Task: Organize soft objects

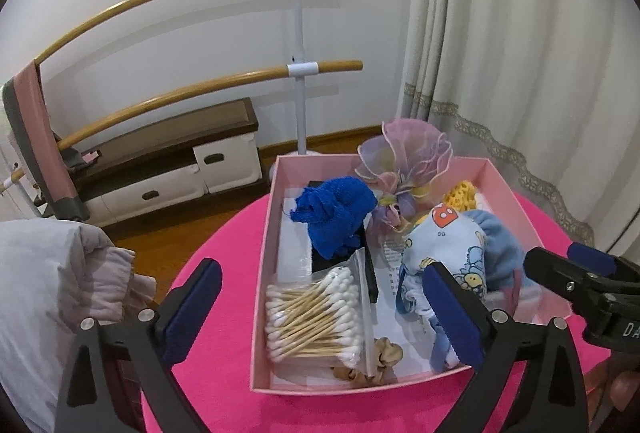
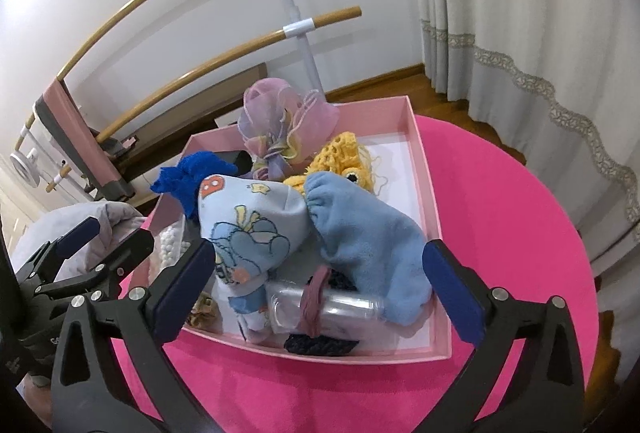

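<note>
**Both grippers spread wide over the pink box**

Left gripper (image 1: 320, 297) has its blue-padded fingers spread wide and holds nothing; it hangs low over the near end of the shallow pink cardboard box (image 1: 262, 265), one finger outside the box's left wall, the other over its inside. Right gripper (image 2: 320, 289) is spread just as wide and is also empty, poised above the box's near right part, angled down toward the contents.

The box sits on the round desk with the bright pink cloth (image 2: 520, 201). Inside it, at the near left, lies a clear zip bag of wooden-stemmed cotton swabs (image 1: 312, 317), with a small crumpled tan piece (image 1: 384, 353) just beside it. Toward the middle, a royal blue knitted cloth (image 1: 336, 209) is bunched up on a flat black item. At the far end stands a ruffled lilac-and-pink organza bow (image 2: 280, 121), with a yellow crocheted toy (image 2: 340, 157) next to it. Nearer, a pale blue printed baby garment (image 2: 248, 229) leans against a light blue fleece sock (image 2: 368, 249), and a clear plastic bottle (image 2: 332, 309) lies below them, on a dark navy crocheted piece (image 2: 320, 347).
</note>
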`<state>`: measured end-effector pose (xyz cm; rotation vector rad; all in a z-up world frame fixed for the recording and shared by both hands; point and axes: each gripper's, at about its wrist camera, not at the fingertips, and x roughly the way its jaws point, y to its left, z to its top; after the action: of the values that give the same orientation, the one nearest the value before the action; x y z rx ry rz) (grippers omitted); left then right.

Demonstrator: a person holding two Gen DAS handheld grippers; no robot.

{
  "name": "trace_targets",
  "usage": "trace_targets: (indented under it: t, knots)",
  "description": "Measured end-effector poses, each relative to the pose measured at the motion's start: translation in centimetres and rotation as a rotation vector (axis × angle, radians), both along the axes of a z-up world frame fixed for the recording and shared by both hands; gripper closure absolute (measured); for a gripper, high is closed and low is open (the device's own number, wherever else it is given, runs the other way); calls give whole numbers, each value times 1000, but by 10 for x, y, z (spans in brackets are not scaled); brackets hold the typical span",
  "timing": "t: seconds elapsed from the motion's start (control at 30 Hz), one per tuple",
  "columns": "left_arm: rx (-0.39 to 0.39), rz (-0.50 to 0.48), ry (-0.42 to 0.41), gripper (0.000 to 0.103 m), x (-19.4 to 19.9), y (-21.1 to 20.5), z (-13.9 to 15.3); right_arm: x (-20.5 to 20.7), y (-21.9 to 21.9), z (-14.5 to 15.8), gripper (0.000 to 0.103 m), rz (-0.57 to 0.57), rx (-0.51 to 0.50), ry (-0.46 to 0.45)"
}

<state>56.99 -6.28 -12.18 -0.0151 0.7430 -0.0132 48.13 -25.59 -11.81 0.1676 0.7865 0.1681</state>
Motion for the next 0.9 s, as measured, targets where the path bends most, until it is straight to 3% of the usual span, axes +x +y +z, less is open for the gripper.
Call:
trace_targets:
  t: [0.37,0.9]
  knots:
    - [19,26,-100,1,-89,15,39,-70,7,42,0,-49,-28,-140]
    - [33,44,-259,0,-283,20,90,-248,29,93,0,-74,-92,-362]
